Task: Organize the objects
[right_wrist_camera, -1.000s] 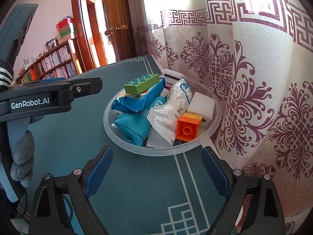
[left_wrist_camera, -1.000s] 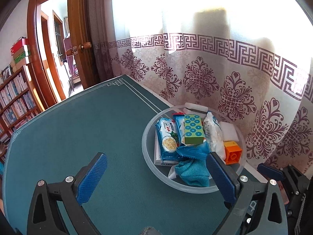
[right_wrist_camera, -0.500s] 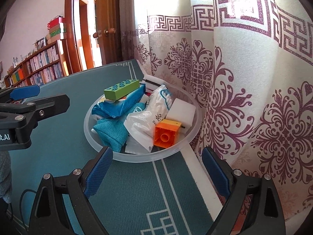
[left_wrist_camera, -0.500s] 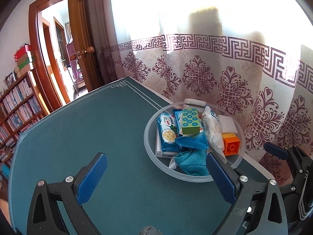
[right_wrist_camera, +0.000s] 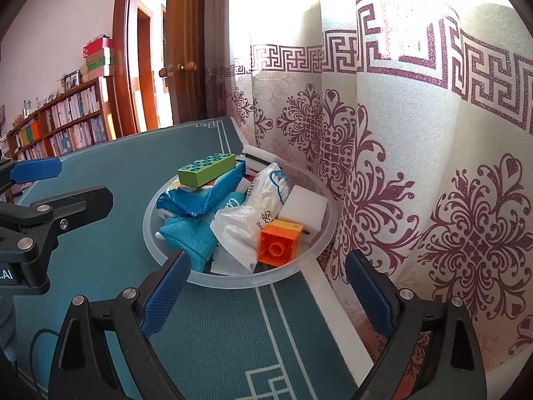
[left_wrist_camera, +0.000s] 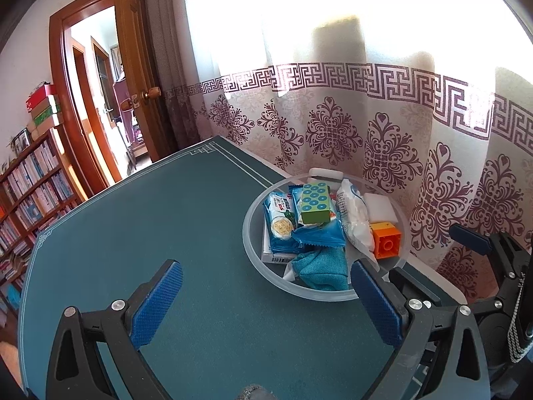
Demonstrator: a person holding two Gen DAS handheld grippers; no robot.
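Patterned curtains [right_wrist_camera: 383, 166] back your green table [left_wrist_camera: 166, 233], where the clear bowl [right_wrist_camera: 319, 246] sits at the edge, piled with a green block [right_wrist_camera: 206, 168], blue snack packs [left_wrist_camera: 283, 223], teal cloth [right_wrist_camera: 190, 236] and orange brick [right_wrist_camera: 278, 245]. Your right gripper [right_wrist_camera: 266, 295] has just been spreading, nothing between its jaws; your left gripper [left_wrist_camera: 266, 303] is wide apart too

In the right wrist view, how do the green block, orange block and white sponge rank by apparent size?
1. green block, longest.
2. orange block and white sponge: look similar; the orange one sits nearer the camera, so unsure.
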